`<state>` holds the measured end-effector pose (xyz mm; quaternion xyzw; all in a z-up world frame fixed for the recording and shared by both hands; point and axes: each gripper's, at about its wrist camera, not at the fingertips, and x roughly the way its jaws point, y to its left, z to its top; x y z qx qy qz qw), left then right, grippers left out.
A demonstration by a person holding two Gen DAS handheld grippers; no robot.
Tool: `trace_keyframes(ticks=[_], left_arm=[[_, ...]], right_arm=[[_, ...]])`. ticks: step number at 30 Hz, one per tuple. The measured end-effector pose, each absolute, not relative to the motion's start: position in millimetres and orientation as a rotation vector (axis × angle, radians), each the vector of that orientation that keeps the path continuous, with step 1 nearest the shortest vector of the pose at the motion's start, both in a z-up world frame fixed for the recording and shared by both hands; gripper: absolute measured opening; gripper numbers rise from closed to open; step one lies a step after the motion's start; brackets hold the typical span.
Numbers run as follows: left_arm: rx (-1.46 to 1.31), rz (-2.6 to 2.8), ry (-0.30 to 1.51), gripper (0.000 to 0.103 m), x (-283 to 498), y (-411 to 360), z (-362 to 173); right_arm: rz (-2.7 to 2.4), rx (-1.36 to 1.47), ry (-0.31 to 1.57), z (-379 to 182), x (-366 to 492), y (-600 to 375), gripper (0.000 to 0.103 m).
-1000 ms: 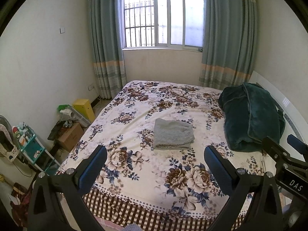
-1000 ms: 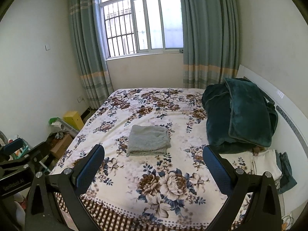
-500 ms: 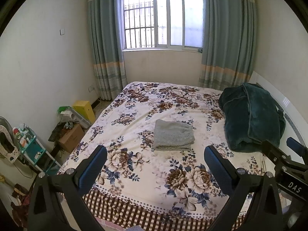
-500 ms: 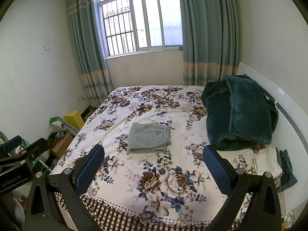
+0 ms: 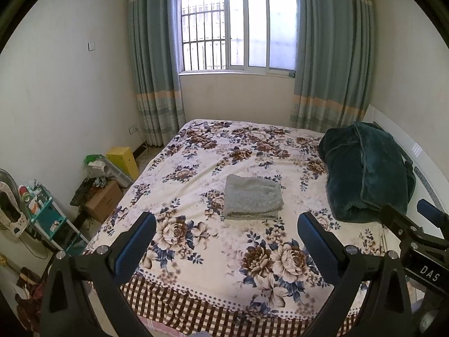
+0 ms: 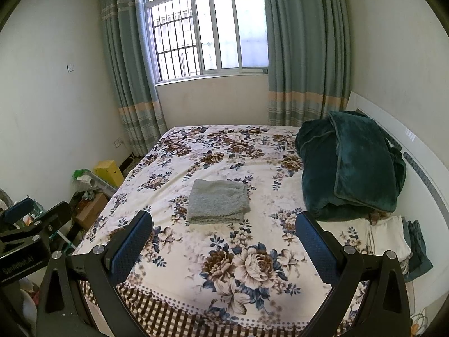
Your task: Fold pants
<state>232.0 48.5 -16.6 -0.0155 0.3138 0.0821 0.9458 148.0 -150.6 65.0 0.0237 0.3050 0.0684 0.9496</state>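
The grey pants [image 5: 252, 197] lie folded into a neat rectangle in the middle of the flowered bed [image 5: 196, 151]; they also show in the right wrist view [image 6: 218, 201]. My left gripper [image 5: 226, 243] is open and empty, held back above the foot of the bed, well short of the pants. My right gripper [image 6: 224, 242] is open and empty too, at the same distance. The right gripper's body shows at the right edge of the left wrist view [image 5: 415, 241], and the left gripper's body at the left edge of the right wrist view [image 6: 31, 233].
A dark green blanket [image 6: 353, 165] is piled on the bed's right side by the white headboard [image 6: 421, 168]. Folded cloths [image 6: 393, 236] lie below it. Boxes, a yellow bin [image 5: 123, 160] and a teal shelf [image 5: 47, 219] crowd the floor on the left.
Both grippers have drawn back and risen slightly from the bed, so the view is wider. The folded pants have not moved.
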Motion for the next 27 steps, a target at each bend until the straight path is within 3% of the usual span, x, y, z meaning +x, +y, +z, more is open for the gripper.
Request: trace_keyframes(ticks=[27], left_arm=[[-0.036, 0.173, 0.632, 0.103, 229.8, 48.7, -10.1]], right_arm=[[0.153, 0.051, 0.629, 61.5, 145.8, -146.3, 0.103]])
